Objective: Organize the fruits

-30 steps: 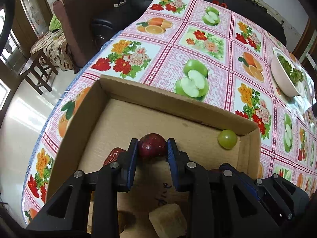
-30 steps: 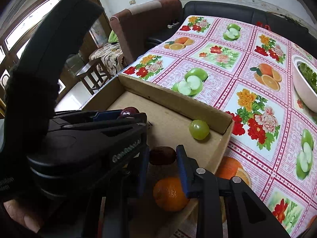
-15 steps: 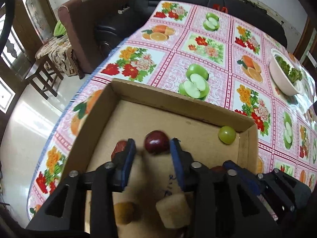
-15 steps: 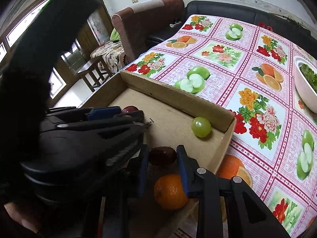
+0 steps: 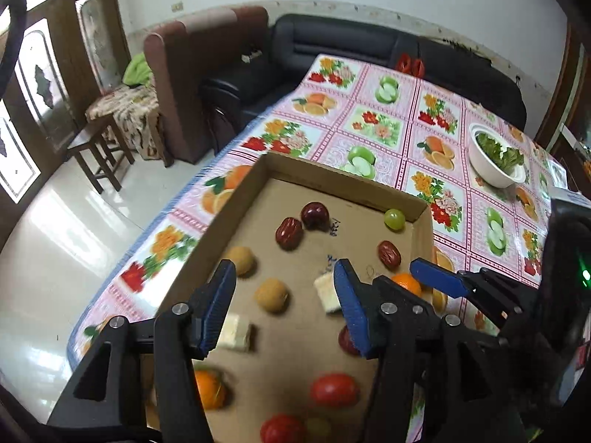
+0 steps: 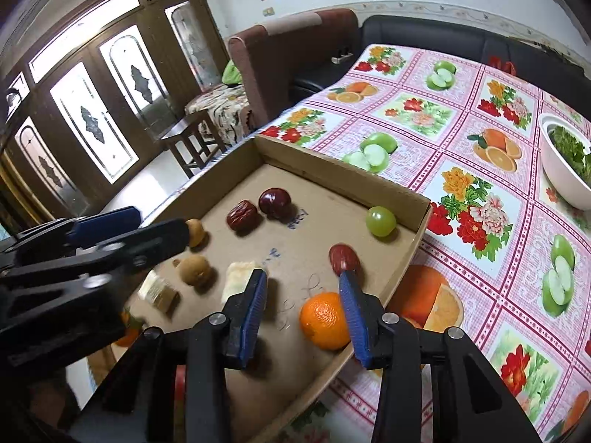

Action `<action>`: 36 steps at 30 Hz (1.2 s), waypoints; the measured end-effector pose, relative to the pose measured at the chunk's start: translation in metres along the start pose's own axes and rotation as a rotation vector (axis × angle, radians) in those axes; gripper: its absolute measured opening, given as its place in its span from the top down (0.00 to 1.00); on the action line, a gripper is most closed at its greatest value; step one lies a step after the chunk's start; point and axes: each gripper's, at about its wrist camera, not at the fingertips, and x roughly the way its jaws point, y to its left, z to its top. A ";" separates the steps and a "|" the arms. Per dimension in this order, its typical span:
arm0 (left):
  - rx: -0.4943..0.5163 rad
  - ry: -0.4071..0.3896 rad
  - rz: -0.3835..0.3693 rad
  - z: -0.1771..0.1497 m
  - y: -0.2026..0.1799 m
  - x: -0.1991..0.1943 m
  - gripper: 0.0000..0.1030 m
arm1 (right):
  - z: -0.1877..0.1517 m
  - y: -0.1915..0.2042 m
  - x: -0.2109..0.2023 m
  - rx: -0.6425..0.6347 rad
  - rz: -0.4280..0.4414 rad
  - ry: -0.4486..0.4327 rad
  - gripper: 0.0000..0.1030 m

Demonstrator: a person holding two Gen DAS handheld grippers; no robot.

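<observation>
A shallow cardboard box (image 5: 343,181) on the flowered tablecloth holds loose fruit. My left gripper (image 5: 284,306) hangs above its middle. Its jaws are opening with nothing between the pads, and a longan (image 5: 271,295) lies on the floor below. A dark red round fruit (image 5: 314,215) rests beside a red date (image 5: 289,232) further in. My right gripper (image 6: 303,306) hovers at the box's near right side, jaws opening and empty. A second red date (image 6: 343,257) lies just past its right fingertip, and an orange (image 6: 323,321) sits under that finger. A green grape (image 6: 380,220) sits in the far corner.
Pale cubes (image 5: 236,336), tomatoes (image 5: 334,389) and another orange (image 5: 208,389) fill the near end of the box. A white bowl of greens (image 6: 565,162) stands at the right. The table edge (image 5: 177,203) drops off on the left towards a stool and armchair.
The left gripper opened off the dark red fruit, then pulled back and up, leaving it by the date. The right gripper opened off the other date and backed away slightly.
</observation>
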 end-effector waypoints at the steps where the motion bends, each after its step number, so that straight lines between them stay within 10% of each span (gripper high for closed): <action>1: -0.005 -0.008 0.002 -0.004 0.002 -0.006 0.47 | -0.002 0.001 -0.002 -0.004 0.005 -0.003 0.59; 36: 0.092 0.014 0.087 -0.140 0.012 -0.080 0.33 | -0.105 0.042 -0.093 -0.475 0.313 0.060 0.27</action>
